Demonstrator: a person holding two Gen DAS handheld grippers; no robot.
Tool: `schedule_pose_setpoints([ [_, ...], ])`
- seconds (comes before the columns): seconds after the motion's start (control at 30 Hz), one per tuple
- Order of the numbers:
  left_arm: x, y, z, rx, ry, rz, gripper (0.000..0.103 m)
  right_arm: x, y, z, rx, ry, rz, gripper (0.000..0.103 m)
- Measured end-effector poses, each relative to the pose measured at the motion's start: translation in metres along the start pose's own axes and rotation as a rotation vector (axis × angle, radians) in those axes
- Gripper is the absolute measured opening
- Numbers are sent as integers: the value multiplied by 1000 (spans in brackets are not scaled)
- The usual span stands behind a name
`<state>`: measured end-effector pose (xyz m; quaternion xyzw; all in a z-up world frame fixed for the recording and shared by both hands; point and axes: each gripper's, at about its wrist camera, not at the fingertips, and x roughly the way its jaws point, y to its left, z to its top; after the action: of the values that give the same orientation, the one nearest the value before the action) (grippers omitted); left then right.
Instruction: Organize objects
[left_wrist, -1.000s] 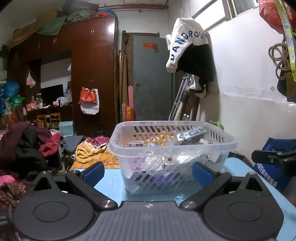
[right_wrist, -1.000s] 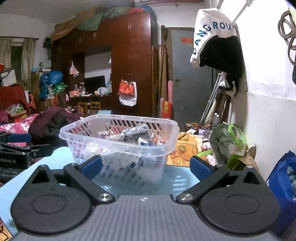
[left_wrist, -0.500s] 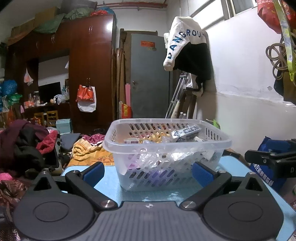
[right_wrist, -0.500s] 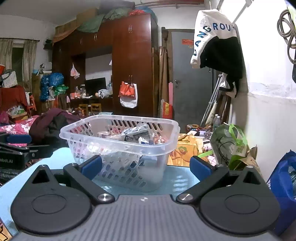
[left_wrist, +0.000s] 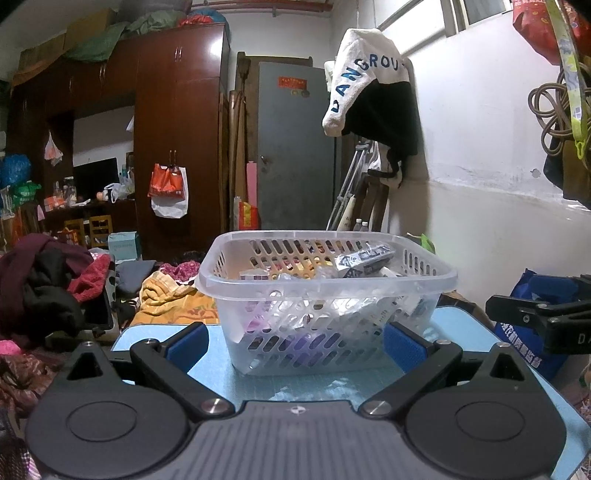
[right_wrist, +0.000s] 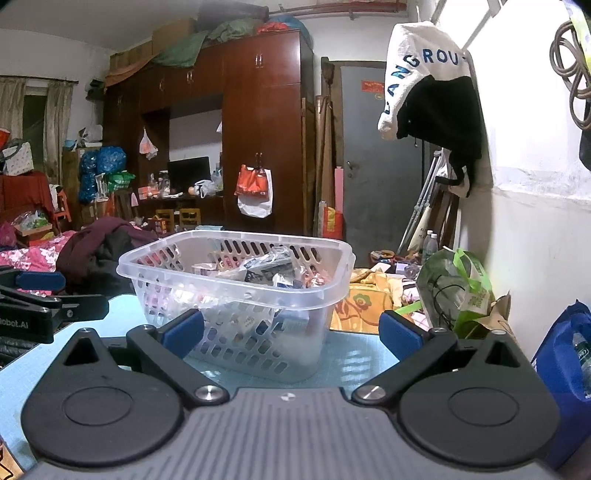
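Note:
A clear slotted plastic basket (left_wrist: 325, 280) stands on the light blue table (left_wrist: 317, 384), filled with several small packets and boxes (left_wrist: 364, 260). My left gripper (left_wrist: 295, 345) is open and empty, its blue pads on either side of the basket's near wall, a little short of it. In the right wrist view the same basket (right_wrist: 236, 280) stands ahead and left. My right gripper (right_wrist: 291, 334) is open and empty, just short of the basket's right corner. Each gripper shows at the edge of the other's view: the right one (left_wrist: 543, 317), the left one (right_wrist: 40, 314).
The table's far edge (right_wrist: 354, 334) lies just behind the basket. Beyond it are piles of clothes (left_wrist: 48, 284), a green bag (right_wrist: 458, 291), a blue bag (right_wrist: 565, 373) at the right, a white wall (left_wrist: 498, 184) and dark wardrobes (left_wrist: 173, 129).
The left wrist view has shifted slightly, so the basket sits a little more to the left in it. The right gripper has barely moved. Both grippers stay open.

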<state>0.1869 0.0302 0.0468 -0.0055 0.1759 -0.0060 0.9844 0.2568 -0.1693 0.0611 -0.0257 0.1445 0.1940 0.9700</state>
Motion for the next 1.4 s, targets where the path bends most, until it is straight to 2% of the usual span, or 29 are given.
schedule_pose_setpoints([
  [0.67,7,1,-2,-18,22,-7,102,1,-5,-2,34,19,9,103],
  [1.4,6,0,-3,-14,13,6,102,0,-10,-4,43,29,4,103],
])
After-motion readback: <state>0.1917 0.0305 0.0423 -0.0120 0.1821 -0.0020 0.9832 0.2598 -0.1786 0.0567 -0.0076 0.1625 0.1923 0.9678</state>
